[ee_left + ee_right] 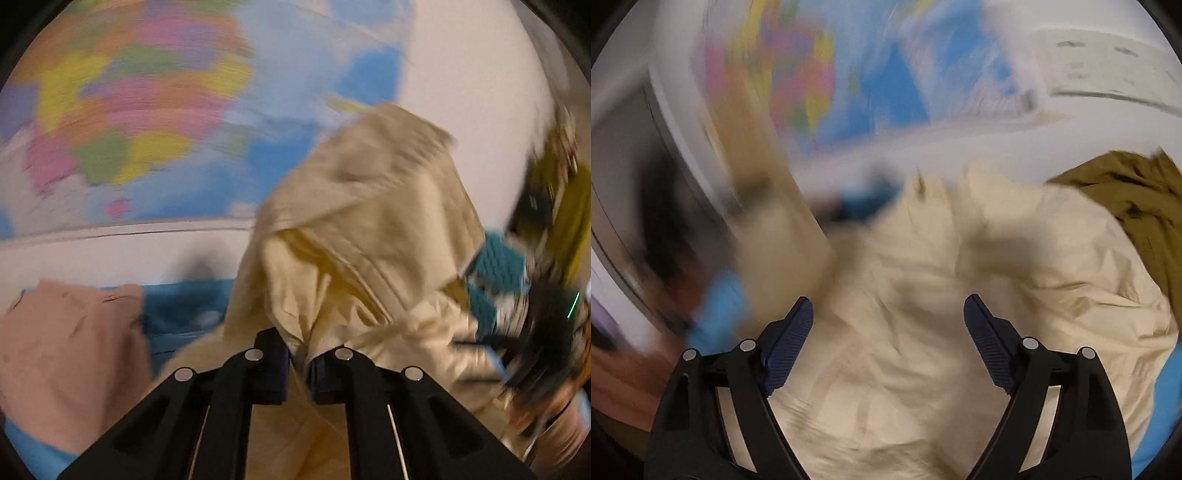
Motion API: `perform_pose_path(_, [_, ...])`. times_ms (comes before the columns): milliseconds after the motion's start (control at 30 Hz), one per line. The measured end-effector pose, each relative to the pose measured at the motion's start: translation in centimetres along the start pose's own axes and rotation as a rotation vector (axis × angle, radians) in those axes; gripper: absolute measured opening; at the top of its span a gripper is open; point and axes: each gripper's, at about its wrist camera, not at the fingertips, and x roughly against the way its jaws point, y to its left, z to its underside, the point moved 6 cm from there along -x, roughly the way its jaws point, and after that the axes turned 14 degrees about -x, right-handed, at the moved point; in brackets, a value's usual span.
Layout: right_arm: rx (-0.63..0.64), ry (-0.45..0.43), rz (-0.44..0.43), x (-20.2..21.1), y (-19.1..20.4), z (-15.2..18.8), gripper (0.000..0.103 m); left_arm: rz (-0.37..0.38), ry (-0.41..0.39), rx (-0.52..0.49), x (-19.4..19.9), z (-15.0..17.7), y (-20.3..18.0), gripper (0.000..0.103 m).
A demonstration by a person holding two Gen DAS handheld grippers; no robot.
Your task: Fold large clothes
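Both wrist views, blurred, closely overlook cream garment [369, 229].

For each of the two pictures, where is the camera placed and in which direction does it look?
Left wrist: sits on the left gripper, looks along its jaws, shut on the cream garment; the pink garment lies left, the other gripper right.
Right wrist: sits on the right gripper, jaws open, looks down over the cream garment; an olive garment lies right.
Shared: the cream garment and the colourful wall map.
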Motion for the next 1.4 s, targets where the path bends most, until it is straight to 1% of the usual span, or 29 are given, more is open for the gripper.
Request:
perform_pose_path(33, [0.066, 0.049, 0.042, -2.2, 1.0, 0.9, 0.088, 0.004, -0.015, 0.027, 1.0, -0.1, 1.1, 0.007])
perform_pose_path(100, [0.176, 0.094, 0.119, -5.6, 2.7, 1.9, 0.091, -0.013, -0.033, 0.064, 2.6, 0.1, 2.9, 0.007])
perform_pose_path(167, [0.290, 0.132, 0.180, -8.7, 4.2, 3.0, 0.091, -0.032, -0.051, 0.079, 3.9, 0.3, 4.0, 0.007])
perform_pose_path(200, [0.361, 0.135, 0.238, -10.3, 4.7, 3.4, 0.081, -0.047, -0.058, 0.091, 4.8, 0.5, 4.8, 0.007])
perform_pose_path(233, [0.411, 0.147, 0.284, -11.6, 5.0, 3.7, 0.066, -0.048, -0.060, 0.099, 5.0, 0.6, 4.9, 0.007])
perform_pose_path(267, [0.426, 0.170, 0.316, -12.9, 5.0, 3.8, 0.037, -0.048, -0.061, 0.106, 5.2, 0.7, 5.2, 0.007])
perform_pose_path(300, [0.394, 0.192, 0.298, -13.3, 5.0, 3.6, 0.026, -0.051, -0.060, 0.110, 5.6, 0.9, 5.5, 0.007])
perform_pose_path(333, [0.363, 0.171, 0.268, -12.9, 5.5, 3.0, 0.018, -0.052, -0.059, 0.112, 5.9, 1.1, 5.7, 0.007])
perform_pose_path(367, [0.364, 0.128, 0.235, -12.0, 6.5, 2.4, 0.014, -0.048, -0.059, 0.112, 6.0, 1.2, 5.6, 0.007])
perform_pose_path(433, [0.350, 0.080, 0.137, -10.3, 8.6, 1.5, 0.014, -0.048, -0.062, 0.103, 6.2, 1.4, 5.7, 0.007])
perform_pose_path(467, [0.363, 0.074, 0.109, -10.1, 9.7, 1.6, 0.014, -0.044, -0.067, 0.100, 6.2, 1.3, 5.8, 0.007])
perform_pose_path(533, [0.408, 0.106, 0.125, -11.3, 10.3, 2.3, 0.020, -0.033, -0.073, 0.097, 6.1, 1.3, 6.2, 0.007])
perform_pose_path(567, [0.404, 0.149, 0.140, -12.5, 9.9, 2.8, 0.029, -0.022, -0.075, 0.089, 5.9, 1.1, 5.9, 0.007])
perform_pose_path(633, [0.384, 0.228, 0.146, -13.9, 8.7, 4.0, 0.040, -0.009, -0.069, 0.065, 5.5, 1.3, 5.0, 0.007])
perform_pose_path(700, [0.339, 0.241, 0.119, -13.6, 7.8, 4.0, 0.070, 0.020, -0.055, 0.026, 4.8, 1.1, 3.5, 0.007])
perform_pose_path(733, [0.312, 0.227, 0.096, -12.9, 7.7, 3.9, 0.077, 0.038, -0.047, 0.003, 4.3, 1.0, 2.5, 0.007])
perform_pose_path(767, [0.256, 0.194, 0.047, -11.1, 7.3, 3.3, 0.084, 0.050, -0.041, -0.015, 3.9, 0.9, 1.8, 0.007])
perform_pose_path(867, [0.109, 0.119, -0.068, -6.2, 5.3, 1.9, 0.088, 0.121, -0.017, -0.072, 2.0, 0.5, -1.4, 0.007])
perform_pose_path(900, [0.050, 0.079, -0.100, -3.9, 4.1, 1.2, 0.089, 0.152, -0.003, -0.096, 1.0, 0.3, -3.0, 0.007])
perform_pose_path(1000, [-0.108, -0.051, -0.163, 2.4, 0.5, -0.1, 0.095, 0.233, 0.049, -0.169, -2.2, 0.6, -7.7, 0.007])
perform_pose_path(1067, [-0.178, -0.103, -0.194, 5.1, -1.7, -0.4, 0.095, 0.282, 0.108, -0.229, -5.2, 1.4, -11.6, 0.008])
perform_pose_path(1133, [-0.239, -0.144, -0.205, 7.2, -4.0, -0.5, 0.098, 0.302, 0.170, -0.273, -7.9, 2.7, -14.3, 0.008])
perform_pose_path(1167, [-0.260, -0.154, -0.208, 7.4, -4.7, -0.6, 0.099, 0.326, 0.227, -0.299, -9.8, 3.9, -16.0, 0.011])
perform_pose_path(1200, [-0.292, -0.154, -0.229, 7.9, -5.6, 0.0, 0.099, 0.338, 0.268, -0.311, -11.0, 4.8, -16.9, 0.014])
perform_pose_path(1233, [-0.323, -0.152, -0.231, 7.9, -6.7, 0.3, 0.099, 0.344, 0.315, -0.319, -12.2, 5.9, -17.6, 0.019])
perform_pose_path(1267, [-0.348, -0.150, -0.214, 7.6, -7.6, 0.6, 0.099, 0.352, 0.349, -0.328, -13.1, 6.9, -18.2, 0.027])
perform_pose_path(1300, [-0.383, -0.126, -0.194, 6.8, -8.6, 1.0, 0.099, 0.360, 0.392, -0.342, -13.9, 8.1, -18.7, 0.030])
perform_pose_path(1367, [-0.433, -0.082, -0.142, 4.9, -10.1, 1.5, 0.099, 0.384, 0.399, -0.309, -13.7, 8.8, -18.5, 0.044])
perform_pose_path(1400, [-0.442, -0.053, -0.128, 4.7, -10.4, 1.8, 0.099, 0.394, 0.390, -0.294, -13.4, 8.8, -18.1, 0.048])
